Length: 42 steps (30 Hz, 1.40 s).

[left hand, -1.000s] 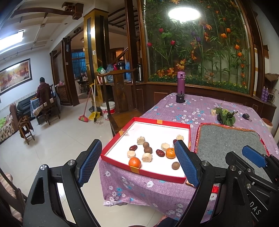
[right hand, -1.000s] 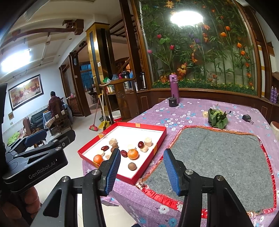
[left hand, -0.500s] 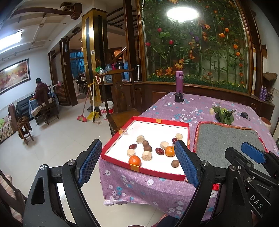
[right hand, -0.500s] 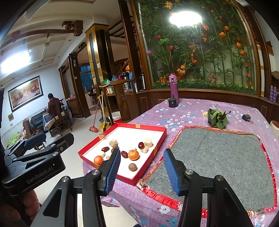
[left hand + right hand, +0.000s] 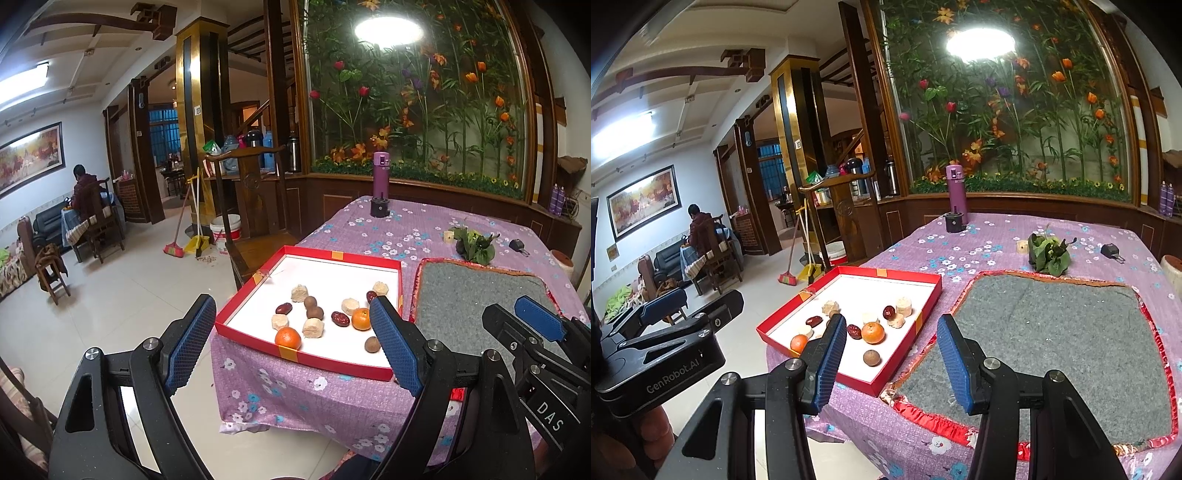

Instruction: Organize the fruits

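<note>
Two grippers were held short of the table's near edge, and no fruit had yet been touched; the step in hand was judged to be the approach before a first pick. The left gripper (image 5: 291, 338) was seen with its jaws spread wide and nothing between them, aimed at the red tray (image 5: 255, 332). The right gripper (image 5: 892, 354) was seen with its jaws parted more narrowly, likewise empty, over the tray's corner and the grey felt mat (image 5: 1052, 339). The fruits were all lying loose inside the tray: two oranges (image 5: 287, 338), several red jujubes (image 5: 340, 318), brown round fruits, perhaps longans (image 5: 372, 344), and pale cut chunks (image 5: 313, 327), mixed without order. The mat beside the tray was bare and was judged the likely sorting surface, though this could not be confirmed. For the next move, one gripper would need to be carried forward and lowered over a single fruit near the front rim, with the jaws set either side of it and clear of its neighbours.
</note>
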### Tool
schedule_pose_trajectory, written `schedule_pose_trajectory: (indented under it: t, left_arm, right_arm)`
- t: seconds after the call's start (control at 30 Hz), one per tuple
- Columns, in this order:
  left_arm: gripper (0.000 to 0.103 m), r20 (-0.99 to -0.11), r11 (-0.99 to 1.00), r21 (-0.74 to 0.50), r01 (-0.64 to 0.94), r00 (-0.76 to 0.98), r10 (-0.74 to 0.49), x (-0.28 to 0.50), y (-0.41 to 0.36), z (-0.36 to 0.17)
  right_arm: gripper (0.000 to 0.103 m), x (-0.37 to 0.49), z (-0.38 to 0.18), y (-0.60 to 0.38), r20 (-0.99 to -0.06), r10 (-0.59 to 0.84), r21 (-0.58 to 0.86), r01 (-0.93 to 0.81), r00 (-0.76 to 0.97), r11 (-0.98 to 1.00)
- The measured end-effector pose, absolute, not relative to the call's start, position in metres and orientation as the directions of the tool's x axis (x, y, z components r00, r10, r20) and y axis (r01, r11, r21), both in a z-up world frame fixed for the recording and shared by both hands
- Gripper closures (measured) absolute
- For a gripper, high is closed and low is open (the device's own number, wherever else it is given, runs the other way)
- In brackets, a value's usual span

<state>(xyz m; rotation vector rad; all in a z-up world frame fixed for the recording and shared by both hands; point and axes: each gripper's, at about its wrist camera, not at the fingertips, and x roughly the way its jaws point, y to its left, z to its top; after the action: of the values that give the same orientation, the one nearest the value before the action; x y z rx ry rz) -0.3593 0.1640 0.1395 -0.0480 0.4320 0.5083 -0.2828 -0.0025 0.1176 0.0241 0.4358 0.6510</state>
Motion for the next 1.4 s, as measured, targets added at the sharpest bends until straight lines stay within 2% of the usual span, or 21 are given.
schedule_pose_trajectory:
  t: [1.4]
  left_arm:
    - [0.017, -0.41, 0.877, 0.061, -0.477, 0.789, 0.458, -0.3639, 0.161, 0.1423]
  right_arm:
    - [0.054, -0.2858, 0.1145, -0.0027, -0.388, 0.586, 0.152, -0.577, 0.712, 0.802]
